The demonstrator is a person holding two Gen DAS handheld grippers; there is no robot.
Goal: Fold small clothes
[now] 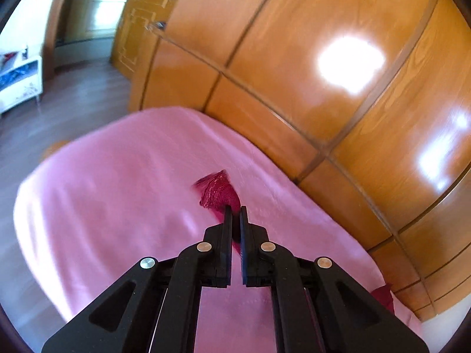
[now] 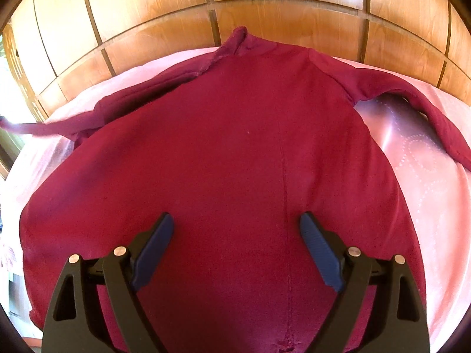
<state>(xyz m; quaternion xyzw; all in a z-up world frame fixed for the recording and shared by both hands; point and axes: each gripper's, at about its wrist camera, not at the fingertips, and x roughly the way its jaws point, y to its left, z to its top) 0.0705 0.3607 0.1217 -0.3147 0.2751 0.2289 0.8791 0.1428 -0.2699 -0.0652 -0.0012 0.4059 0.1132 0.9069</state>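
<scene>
A dark red long-sleeved top (image 2: 235, 132) lies spread on a pink bedspread (image 2: 426, 191), collar toward the wardrobe. Above its lower middle my right gripper (image 2: 236, 219) stands open, with nothing between its blue pads. The top's left sleeve (image 2: 88, 120) stretches off to the left edge of the view, and the right sleeve (image 2: 435, 117) curves down on the right. My left gripper (image 1: 235, 210) is shut on the end of a sleeve (image 1: 217, 191), which sticks out past the fingertips above the bedspread (image 1: 117, 176).
A glossy wooden wardrobe (image 1: 323, 73) runs along the far side of the bed, close to its edge. To the left lie a wooden floor (image 1: 73, 103) and a white cabinet (image 1: 20, 82). A corner of red cloth (image 1: 382, 294) shows at the lower right.
</scene>
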